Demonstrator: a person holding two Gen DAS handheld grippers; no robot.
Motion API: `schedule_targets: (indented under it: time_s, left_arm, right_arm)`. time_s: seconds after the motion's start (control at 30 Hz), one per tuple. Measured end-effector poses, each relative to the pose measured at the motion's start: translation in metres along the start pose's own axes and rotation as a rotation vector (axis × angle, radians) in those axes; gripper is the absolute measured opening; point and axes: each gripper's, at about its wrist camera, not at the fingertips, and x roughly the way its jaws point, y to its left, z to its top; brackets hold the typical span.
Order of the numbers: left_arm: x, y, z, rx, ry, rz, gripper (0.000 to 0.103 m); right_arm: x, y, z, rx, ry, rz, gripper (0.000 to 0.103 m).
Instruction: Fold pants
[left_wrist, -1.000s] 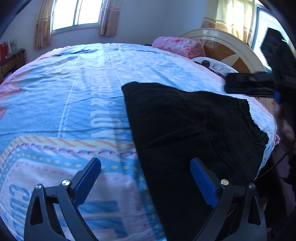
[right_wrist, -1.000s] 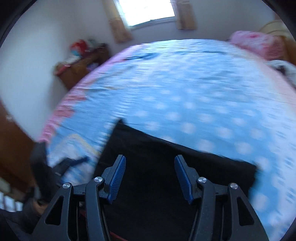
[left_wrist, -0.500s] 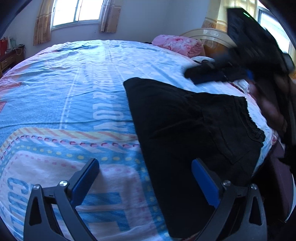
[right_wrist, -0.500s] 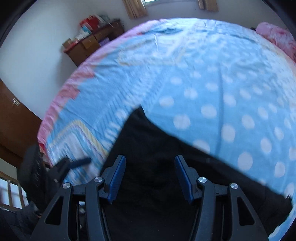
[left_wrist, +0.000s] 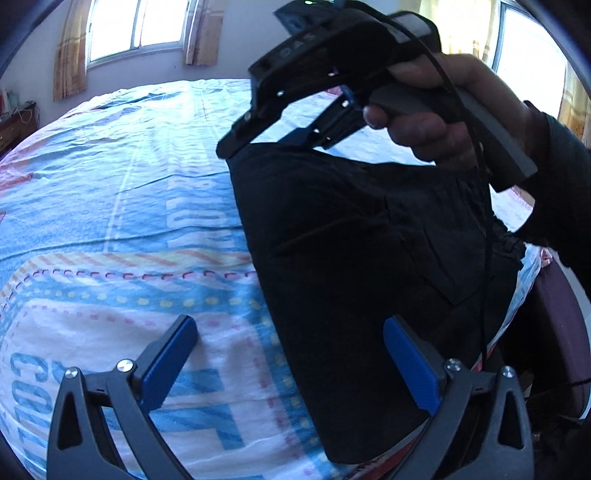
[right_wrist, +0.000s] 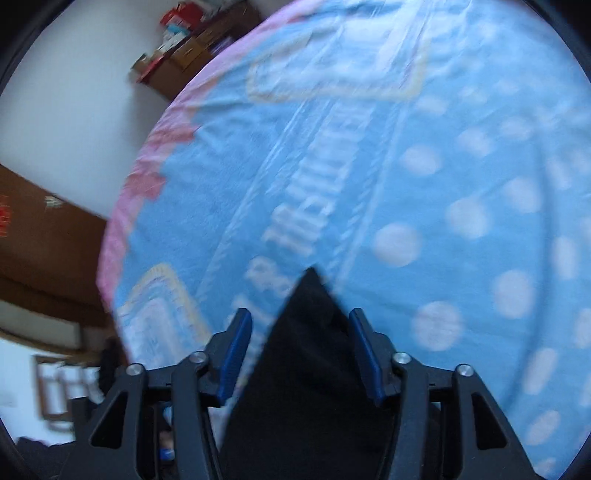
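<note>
Two grippers over one bed, and no containers show in either view. The bed (left_wrist: 110, 192) fills the left and centre of the left wrist frame, blue printed sheet wide and bare toward the window (left_wrist: 136, 26) at upper left; its near edge drops away at lower right beside a dark chair (left_wrist: 554, 332). The pants (left_wrist: 351, 258) lie on the right half of the sheet, black, folded into a long slab running from centre frame down to the bottom edge, a pocket seam showing at right. The left gripper (left_wrist: 291, 362) hangs low in frame, jaws wide apart, one finger over the sheet, the other over the cloth. The right gripper (left_wrist: 295, 138), held in a hand (left_wrist: 436, 110), sits at the pants' far edge. In the right wrist view, blurred, the right gripper (right_wrist: 301, 354) has its jaws apart with a black pointed corner of pants (right_wrist: 310, 332) between them; whether the pads touch cloth I cannot tell. A wooden cabinet (right_wrist: 192, 51) stands at upper left.
</note>
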Motion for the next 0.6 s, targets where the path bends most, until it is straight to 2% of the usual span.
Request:
schedule_targets:
  time_s: [0.03, 0.13, 0.23, 0.3, 0.37, 0.43, 0.5, 0.6]
  left_arm:
    - [0.0, 0.0, -0.001, 0.006, -0.002, 0.001, 0.103]
    - [0.001, -0.003, -0.002, 0.022, -0.005, 0.005, 0.103]
    - [0.001, -0.004, -0.002, 0.024, -0.01, 0.003, 0.103]
    - [0.001, -0.004, -0.003, 0.03, -0.014, 0.004, 0.103]
    - [0.002, -0.005, -0.004, 0.035, -0.023, 0.011, 0.103]
    - [0.002, -0.006, -0.005, 0.037, -0.026, 0.014, 0.103]
    - [0.002, -0.009, -0.005, 0.037, -0.027, 0.011, 0.103]
    - [0.0, -0.012, -0.008, 0.044, -0.032, 0.019, 0.103]
  right_arm:
    - [0.002, 0.002, 0.001, -0.017, -0.001, -0.029, 0.033]
    - [0.003, 0.005, 0.001, -0.042, -0.02, -0.048, 0.016]
    - [0.002, 0.011, 0.0, -0.082, -0.052, -0.093, 0.01]
    - [-0.001, 0.019, 0.002, -0.124, -0.104, -0.14, 0.006]
    - [0.005, 0.011, 0.009, -0.112, -0.113, -0.176, 0.002]
    - [0.022, -0.006, 0.014, -0.07, -0.076, -0.154, 0.002]
    - [0.021, -0.008, 0.014, -0.068, -0.089, -0.135, 0.002]
    - [0.018, -0.002, 0.011, -0.091, -0.095, -0.165, 0.003]
